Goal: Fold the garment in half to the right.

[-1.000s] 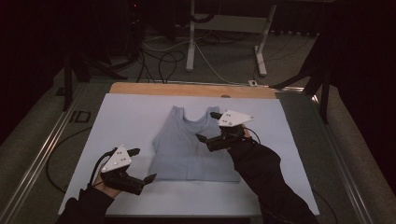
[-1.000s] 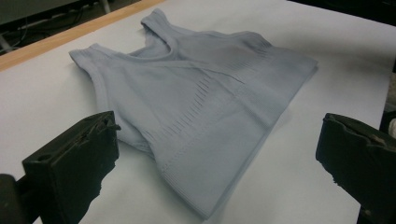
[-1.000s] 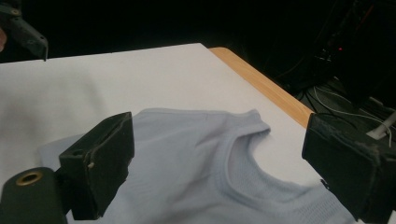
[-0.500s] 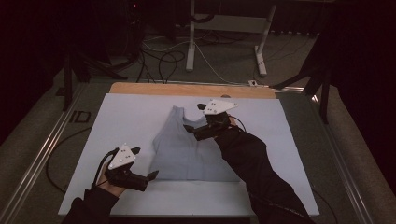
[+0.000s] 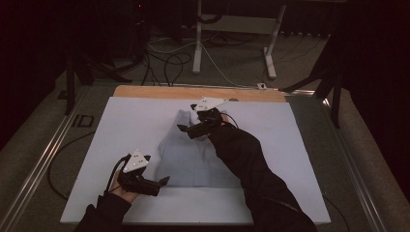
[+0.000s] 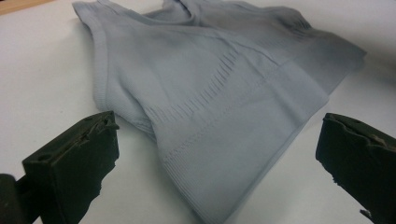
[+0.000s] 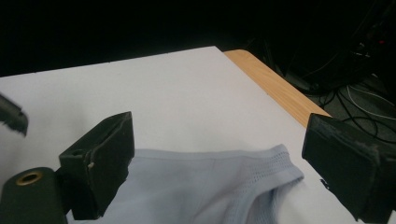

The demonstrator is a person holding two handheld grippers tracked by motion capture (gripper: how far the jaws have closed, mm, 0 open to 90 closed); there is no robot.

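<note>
A pale blue-grey sleeveless top (image 5: 188, 154) lies flat on the white sheet, straps toward the far side. My left gripper (image 5: 163, 181) rests open at the top's near left hem corner. In the left gripper view that ribbed hem corner (image 6: 224, 154) lies between the wide-apart jaws of the left gripper (image 6: 219, 128), untouched. My right gripper (image 5: 185, 129) hovers open over the top's far left shoulder. In the right gripper view the right gripper (image 7: 219, 135) stands open just above a strap with a mesh edge (image 7: 275, 163).
The white sheet (image 5: 130, 125) covers most of the table, with a wooden strip (image 5: 193, 92) showing along the far edge. Metal rails run down both sides. Beyond the table, cables (image 5: 164, 63) and white desk legs (image 5: 198, 43) lie on the dark floor.
My right gripper has travelled left and farther away, from the top's right side to over its shoulder area. The left gripper has edged right toward the hem corner. The top has not moved.
</note>
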